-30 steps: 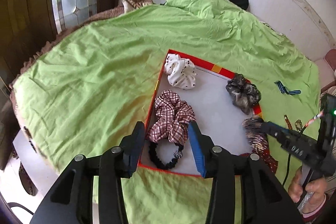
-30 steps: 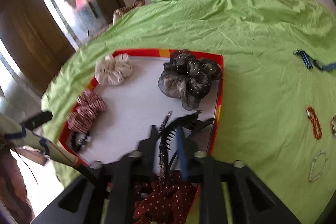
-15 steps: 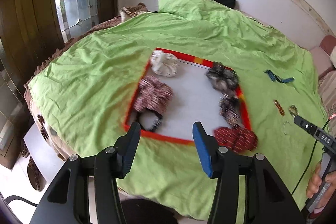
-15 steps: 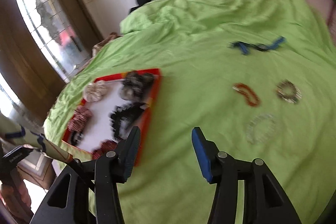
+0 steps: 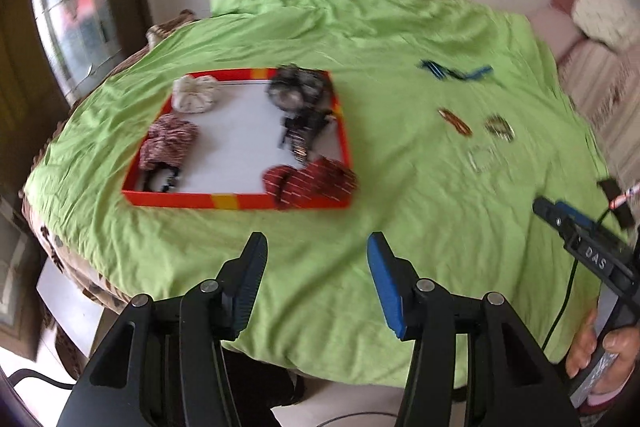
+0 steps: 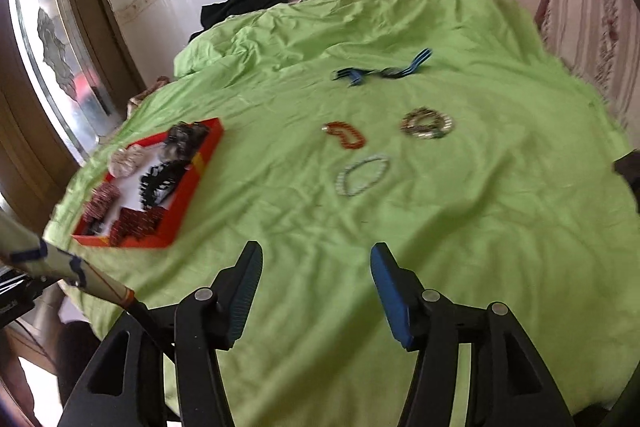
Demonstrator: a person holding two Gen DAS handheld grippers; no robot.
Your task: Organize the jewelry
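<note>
A red-rimmed tray [image 5: 236,202] [image 6: 188,187] lies on the green bedspread and holds several scrunchies, a black claw clip [image 6: 158,181] and a dark red dotted bow [image 5: 310,183]. Loose on the cloth to its right lie an orange bead bracelet [image 6: 346,135], a gold-green bracelet [image 6: 426,123], a pale bead bracelet [image 6: 362,175] and a blue striped ribbon [image 6: 384,71]. My left gripper [image 5: 316,255] is open and empty, above the bed's near edge in front of the tray. My right gripper [image 6: 316,263] is open and empty, well short of the bracelets.
The green bedspread [image 6: 440,247] covers a large bed. A black garment [image 6: 244,3] lies at the far edge by the white wall. A window [image 6: 60,39] is on the left. A striped pink couch [image 6: 592,27] stands at the right.
The right gripper let go of the black claw clip in the tray, opened, and pulled back to the right toward the bracelets. The left gripper pulled back from the tray and turned right.
</note>
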